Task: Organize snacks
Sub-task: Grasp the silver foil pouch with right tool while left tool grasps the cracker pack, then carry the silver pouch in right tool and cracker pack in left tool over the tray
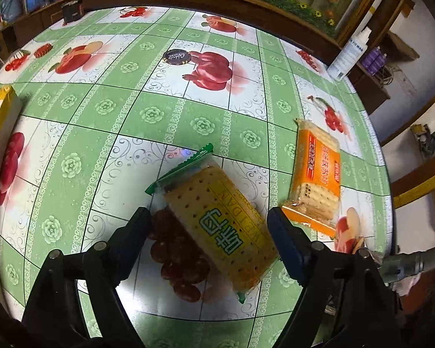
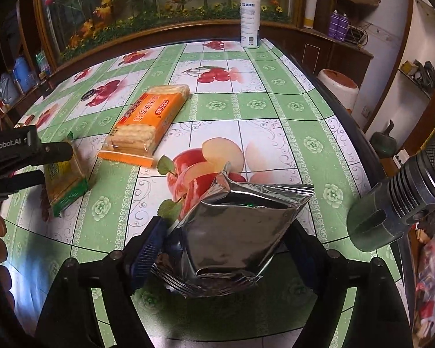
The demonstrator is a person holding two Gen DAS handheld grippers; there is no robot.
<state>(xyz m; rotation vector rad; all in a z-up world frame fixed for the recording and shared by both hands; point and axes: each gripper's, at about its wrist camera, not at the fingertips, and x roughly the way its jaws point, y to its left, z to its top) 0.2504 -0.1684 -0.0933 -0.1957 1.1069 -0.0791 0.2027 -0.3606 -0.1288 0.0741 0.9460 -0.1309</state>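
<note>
Crackers in a green-edged pack [image 1: 217, 220] lie slantwise on the fruit-print tablecloth [image 1: 107, 110], between the spread fingers of the left gripper [image 1: 208, 226] — jaws wide, nothing held, the right pad just beside the pack's edge. The right gripper [image 2: 229, 246] is clamped on a silver foil bag [image 2: 240, 232], mouth gaping toward twelve o'clock. An orange cracker pack [image 2: 148, 121] waits at about ten o'clock from that bag, near the green one. A white spray bottle [image 2: 250, 14] stands far off at twelve. I'd say the gathering step is in hand: next the left fingers must close across the green pack's narrow sides, squarely, without crushing it.
</note>
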